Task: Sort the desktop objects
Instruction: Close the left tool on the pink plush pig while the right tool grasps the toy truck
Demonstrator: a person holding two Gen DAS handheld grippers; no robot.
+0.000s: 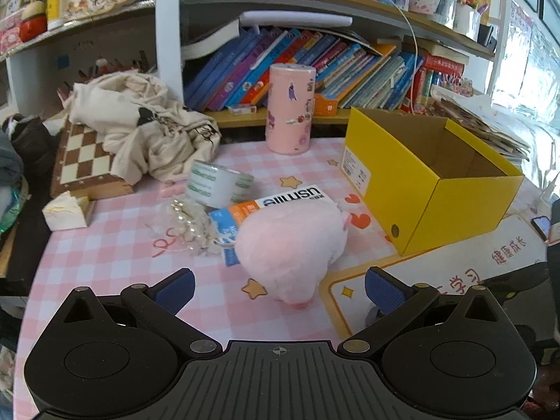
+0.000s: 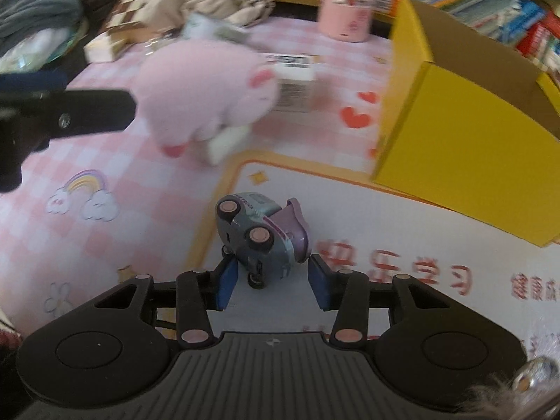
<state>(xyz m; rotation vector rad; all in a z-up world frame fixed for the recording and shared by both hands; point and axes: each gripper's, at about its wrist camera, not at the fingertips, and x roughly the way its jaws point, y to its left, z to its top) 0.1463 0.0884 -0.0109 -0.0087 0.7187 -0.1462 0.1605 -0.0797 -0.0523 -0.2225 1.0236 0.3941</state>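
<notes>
A small grey and purple toy car [image 2: 255,231] is tipped on its side over the white mat [image 2: 385,210], wheels toward the camera. My right gripper [image 2: 274,281] is shut on it, with a blue pad against each side. A pink plush toy [image 1: 290,245] lies on the pink checked tablecloth [image 1: 105,280], partly on a white, orange and blue carton [image 1: 280,203]. My left gripper [image 1: 280,292] stands open just short of the plush, one pad to each side and neither touching it. The open yellow box [image 1: 437,182] sits to the right, with nothing showing inside it.
A tape roll [image 1: 217,183] and a beaded trinket [image 1: 192,224] lie left of the plush. A pink cylinder tin [image 1: 290,108] stands behind. A chessboard [image 1: 84,161] under a cream cloth [image 1: 147,126] fills the back left, with bookshelves beyond.
</notes>
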